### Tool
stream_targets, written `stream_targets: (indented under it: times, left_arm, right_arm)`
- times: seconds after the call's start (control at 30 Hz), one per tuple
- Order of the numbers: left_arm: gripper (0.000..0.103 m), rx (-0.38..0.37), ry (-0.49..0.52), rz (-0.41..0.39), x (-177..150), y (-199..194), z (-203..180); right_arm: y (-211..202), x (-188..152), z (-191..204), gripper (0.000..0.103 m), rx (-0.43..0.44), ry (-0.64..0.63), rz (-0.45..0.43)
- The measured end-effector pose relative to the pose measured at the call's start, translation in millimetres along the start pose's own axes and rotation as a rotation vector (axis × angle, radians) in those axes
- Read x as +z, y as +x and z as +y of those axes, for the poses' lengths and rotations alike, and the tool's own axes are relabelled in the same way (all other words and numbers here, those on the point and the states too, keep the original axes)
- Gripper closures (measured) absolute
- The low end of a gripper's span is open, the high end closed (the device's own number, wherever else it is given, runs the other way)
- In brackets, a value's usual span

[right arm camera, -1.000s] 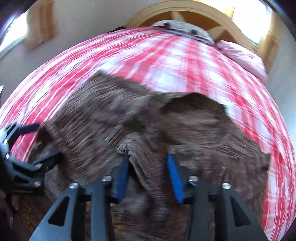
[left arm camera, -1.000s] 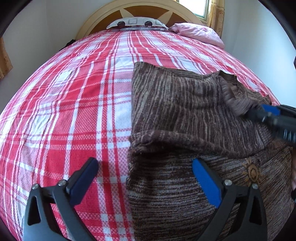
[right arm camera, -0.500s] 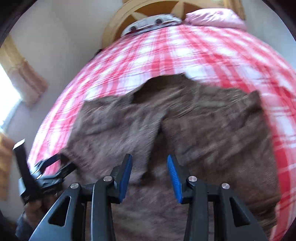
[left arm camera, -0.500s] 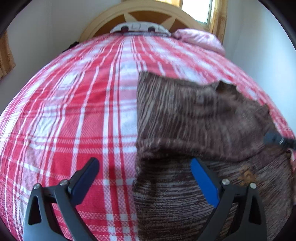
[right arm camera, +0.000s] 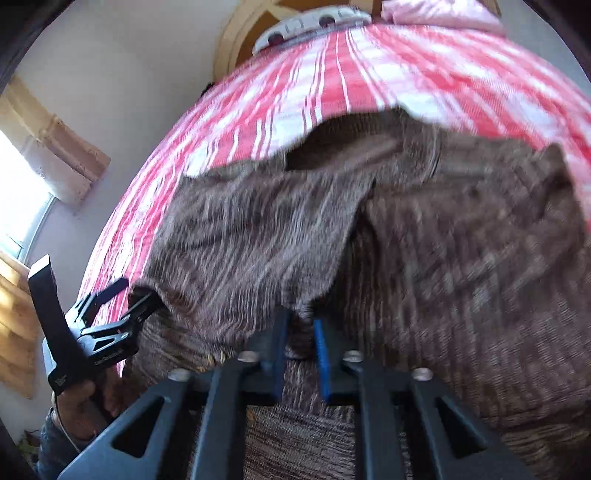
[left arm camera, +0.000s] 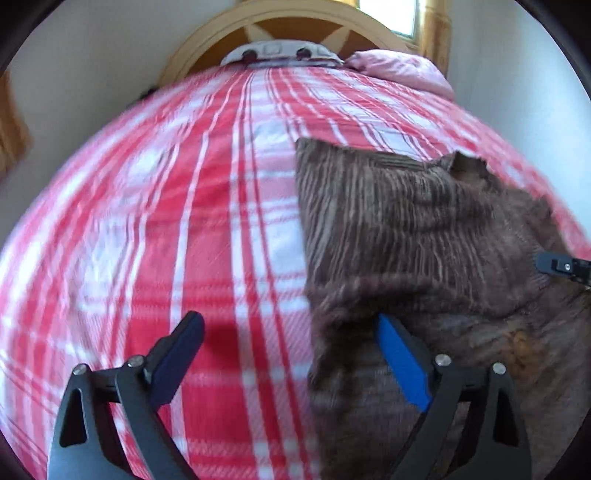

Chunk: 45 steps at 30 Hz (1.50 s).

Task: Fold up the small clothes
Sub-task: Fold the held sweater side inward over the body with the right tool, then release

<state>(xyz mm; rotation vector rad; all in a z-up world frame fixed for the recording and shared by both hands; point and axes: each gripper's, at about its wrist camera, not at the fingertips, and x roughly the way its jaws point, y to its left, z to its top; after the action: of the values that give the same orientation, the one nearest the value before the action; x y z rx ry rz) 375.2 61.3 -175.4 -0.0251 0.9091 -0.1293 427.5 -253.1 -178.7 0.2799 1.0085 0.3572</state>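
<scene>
A brown striped knit sweater (left arm camera: 399, 229) lies on the red and white plaid bed (left arm camera: 184, 221), its left sleeve folded in over the body. My left gripper (left arm camera: 291, 354) is open and empty, low over the sweater's left edge. It also shows in the right wrist view (right arm camera: 125, 295), at the fold's left corner. My right gripper (right arm camera: 299, 343) is shut on the sleeve's cuff end of the sweater (right arm camera: 461, 258). Its tip shows at the right edge of the left wrist view (left arm camera: 561, 264).
A wooden headboard (left arm camera: 295, 33), a patterned pillow (left arm camera: 280, 53) and a pink pillow (left arm camera: 402, 70) lie at the far end of the bed. A curtained window (right arm camera: 40, 162) is on the left wall.
My right gripper has closed from half open onto the sleeve's end. Both grippers have shifted a little and the frames are blurred with motion.
</scene>
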Motion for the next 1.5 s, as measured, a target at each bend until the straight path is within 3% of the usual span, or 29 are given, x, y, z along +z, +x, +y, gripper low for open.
stream_targets:
  times: [0.13, 0.2, 0.3, 0.37, 0.4, 0.47, 0.57, 0.67, 0.7, 0.73, 0.77, 0.8, 0.87, 1.07, 1.23, 1.27, 1.4, 1.5]
  left_arm:
    - [0.008, -0.09, -0.109, -0.048, -2, -18, 20]
    - [0.008, -0.079, -0.129, -0.084, 3, -24, 22]
    - [0.008, -0.038, -0.108, -0.104, 12, -23, 17]
    - [0.006, -0.037, -0.098, -0.1, 15, -18, 12]
    - [0.006, -0.038, -0.098, -0.1, 15, -15, 13]
    - [0.006, -0.046, -0.101, -0.1, 11, -11, 11]
    - [0.006, -0.039, -0.093, -0.099, 9, -9, 10]
    - [0.006, -0.03, -0.118, -0.124, 14, -12, 14]
    - [0.005, -0.024, -0.127, -0.123, 17, -10, 16]
    - [0.004, -0.011, -0.126, -0.114, 20, -7, 17]
    - [0.004, -0.001, -0.118, -0.099, 22, -2, 16]
    - [0.004, -0.001, -0.095, -0.064, 25, 6, 13]
    - [0.004, 0.021, -0.065, 0.004, 25, 18, 7]
    - [0.004, 0.02, 0.038, 0.009, 12, 15, -11]
    - [0.0, 0.011, 0.007, 0.018, 11, 16, -4]
    - [0.0, 0.02, 0.018, 0.014, 9, 15, -6]
    - [0.0, 0.027, 0.022, -0.001, 6, 12, -9]
    - [0.0, 0.023, 0.02, -0.003, 6, 12, -9]
  right_arm:
    - [-20, 6, 2, 0.097, -0.068, -0.055, -0.078]
    - [-19, 8, 0, 0.097, -0.08, -0.067, -0.069]
    - [-14, 9, -5, 0.095, -0.02, -0.027, -0.02]
    - [-15, 6, -6, 0.052, 0.008, 0.0, -0.025]
    - [-14, 4, -4, 0.015, 0.023, 0.004, -0.013]
    - [-14, -4, 2, 0.013, 0.05, -0.006, -0.005]
    - [-12, -11, 11, 0.013, 0.003, -0.04, 0.004]
    - [1, -13, 9, 0.026, -0.019, -0.022, 0.025]
    - [5, -13, 9, 0.036, -0.038, -0.029, 0.023]
    - [5, -13, 10, 0.076, -0.047, -0.044, 0.011]
    - [6, -12, 12, 0.095, -0.03, -0.051, 0.021]
    - [8, -11, 12, 0.097, -0.019, -0.042, 0.033]
    - [1, -9, 18, 0.101, -0.081, -0.079, 0.006]
    - [-27, 2, 25, 0.102, -0.217, -0.161, -0.085]
    - [8, -3, 11, 0.102, -0.221, -0.157, 0.067]
    - [9, -6, 10, 0.102, -0.213, -0.159, 0.065]
    - [-3, -11, 11, 0.101, -0.235, -0.147, 0.032]
    - [-21, -6, 24, 0.101, -0.319, -0.194, -0.061]
